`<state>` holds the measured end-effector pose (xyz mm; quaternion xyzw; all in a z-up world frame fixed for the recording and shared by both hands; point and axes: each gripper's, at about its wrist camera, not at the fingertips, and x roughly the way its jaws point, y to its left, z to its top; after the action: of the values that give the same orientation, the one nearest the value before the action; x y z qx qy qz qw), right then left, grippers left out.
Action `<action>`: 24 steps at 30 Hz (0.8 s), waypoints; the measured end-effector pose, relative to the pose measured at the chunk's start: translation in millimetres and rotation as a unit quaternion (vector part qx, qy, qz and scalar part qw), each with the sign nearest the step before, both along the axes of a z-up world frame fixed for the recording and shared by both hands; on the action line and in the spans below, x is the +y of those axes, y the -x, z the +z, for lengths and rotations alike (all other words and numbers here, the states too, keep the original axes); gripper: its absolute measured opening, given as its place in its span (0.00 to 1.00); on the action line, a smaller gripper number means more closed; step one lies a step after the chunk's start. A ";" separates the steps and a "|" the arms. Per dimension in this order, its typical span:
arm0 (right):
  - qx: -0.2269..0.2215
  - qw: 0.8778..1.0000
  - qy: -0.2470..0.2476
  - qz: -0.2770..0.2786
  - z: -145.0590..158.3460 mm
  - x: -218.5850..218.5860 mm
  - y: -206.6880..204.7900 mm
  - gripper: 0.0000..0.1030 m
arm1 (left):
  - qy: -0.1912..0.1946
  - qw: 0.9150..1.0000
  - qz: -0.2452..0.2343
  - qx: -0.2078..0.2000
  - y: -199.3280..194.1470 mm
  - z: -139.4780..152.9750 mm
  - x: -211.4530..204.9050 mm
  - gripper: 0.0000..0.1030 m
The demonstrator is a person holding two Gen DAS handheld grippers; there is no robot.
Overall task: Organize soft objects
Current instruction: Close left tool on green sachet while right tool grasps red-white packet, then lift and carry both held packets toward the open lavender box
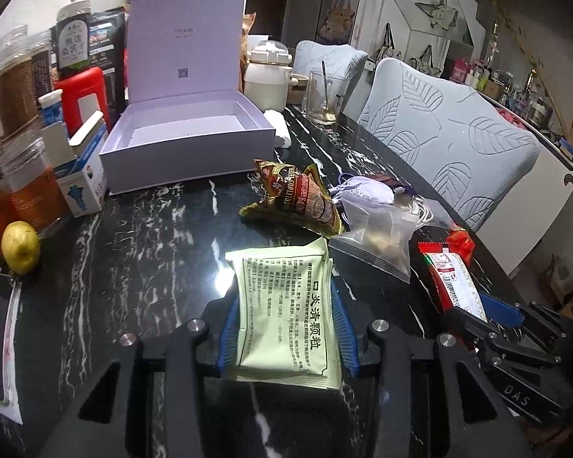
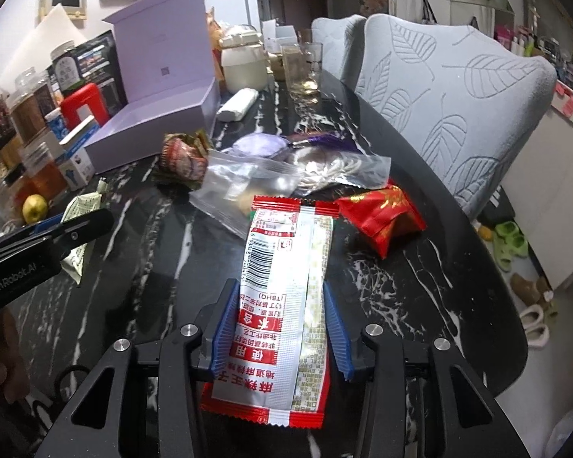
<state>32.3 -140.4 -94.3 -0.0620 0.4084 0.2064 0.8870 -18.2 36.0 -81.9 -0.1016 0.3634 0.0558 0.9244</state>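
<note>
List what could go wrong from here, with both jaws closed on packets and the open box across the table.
1. The left gripper and right gripper sit close together; heading for the lavender box at once, they could collide.
2. The pale green sachet and the red-and-white snack packet are slick, held only by their edges; either might slip out.
3. A carried packet could drag the brown snack bag or the clear zip bag lying on the way.
</note>
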 end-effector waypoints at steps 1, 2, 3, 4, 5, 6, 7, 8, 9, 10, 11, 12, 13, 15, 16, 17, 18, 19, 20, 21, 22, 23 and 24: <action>-0.003 1.000 -0.002 0.003 1.5 0.0 2.7 0.42 | -0.001 1.000 0.002 -0.002 4.0 1.5 -0.1 0.42; -0.005 1.000 -0.004 0.007 2.8 0.4 5.1 0.42 | -0.002 1.000 0.005 -0.004 7.9 3.2 -0.4 0.42; -0.007 1.000 -0.007 0.011 4.2 0.6 7.8 0.42 | -0.003 1.000 0.007 -0.005 10.7 4.3 -0.6 0.42; -0.009 1.000 -0.010 0.015 5.8 1.0 10.6 0.42 | -0.005 1.000 0.011 -0.009 15.1 6.1 -0.6 0.42; -0.010 1.000 -0.012 0.020 6.9 1.4 13.0 0.42 | -0.006 1.000 0.014 -0.011 19.2 7.8 -0.6 0.42; -0.013 0.999 -0.015 0.025 8.5 1.8 16.3 0.42 | -0.006 1.000 0.017 -0.014 22.5 9.1 -0.4 0.42; -0.015 0.999 -0.018 0.030 10.2 2.3 19.5 0.42 | -0.006 1.000 0.022 -0.016 27.0 10.8 0.0 0.42; -0.016 0.999 -0.020 0.035 12.0 2.8 22.1 0.42 | -0.005 0.999 0.026 -0.018 29.9 12.0 0.4 0.42; -0.019 0.999 -0.022 0.041 13.9 3.6 25.4 0.42 | -0.004 0.999 0.031 -0.020 33.1 13.1 0.8 0.42; -0.022 0.998 -0.025 0.047 15.9 4.4 28.7 0.42 | -0.003 0.999 0.034 -0.022 36.9 14.6 1.2 0.42; -0.024 0.998 -0.028 0.053 17.7 5.1 31.9 0.42 | -0.003 0.999 0.037 -0.024 39.5 16.0 1.3 0.42; -0.027 0.997 -0.031 0.059 19.7 5.7 34.5 0.42 | -0.004 0.999 0.040 -0.026 42.0 17.8 1.5 0.42; -0.029 0.997 -0.035 0.065 21.8 6.6 37.4 0.42 | -0.006 0.999 0.044 -0.029 44.6 20.7 1.9 0.42; -0.033 0.996 -0.043 0.077 26.6 8.4 42.0 0.42 | -0.005 0.998 0.049 -0.035 48.1 26.4 3.0 0.42; -0.036 0.995 -0.046 0.083 29.4 9.8 44.3 0.42 | -0.004 0.998 0.051 -0.039 50.1 29.1 3.5 0.42; -0.038 0.994 -0.049 0.088 32.0 11.0 45.7 0.42 | -0.006 0.998 0.054 -0.045 52.2 33.5 3.9 0.42; -0.041 0.993 -0.052 0.093 35.0 12.2 47.2 0.42 | -0.009 0.997 0.056 -0.049 54.0 36.3 3.8 0.42; -0.044 0.993 -0.055 0.099 38.1 13.8 48.6 0.42 | -0.014 0.997 0.059 -0.055 56.2 41.3 3.9 0.42; -0.049 0.991 -0.059 0.106 42.6 15.6 49.8 0.42 | -0.016 0.996 0.061 -0.060 56.9 44.6 5.1 0.42; -0.053 0.990 -0.063 0.112 46.5 17.4 50.5 0.42 | -0.017 0.996 0.064 -0.066 57.9 49.5 6.8 0.42; -0.056 0.989 -0.065 0.117 49.1 19.1 50.4 0.42 | -0.018 0.995 0.067 -0.071 59.0 53.4 8.4 0.42; -0.059 0.988 -0.068 0.122 52.8 21.1 50.5 0.42 | -0.019 0.994 0.070 -0.077 60.2 57.8 10.5 0.42; -0.063 0.987 -0.071 0.127 56.0 23.4 49.7 0.42 | -0.020 0.994 0.072 -0.081 60.6 60.6 12.1 0.42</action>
<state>-17.4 -117.0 -38.3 -0.0630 0.3251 0.3420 0.8794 -78.8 48.1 -21.3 -0.1129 0.2778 0.1216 0.9462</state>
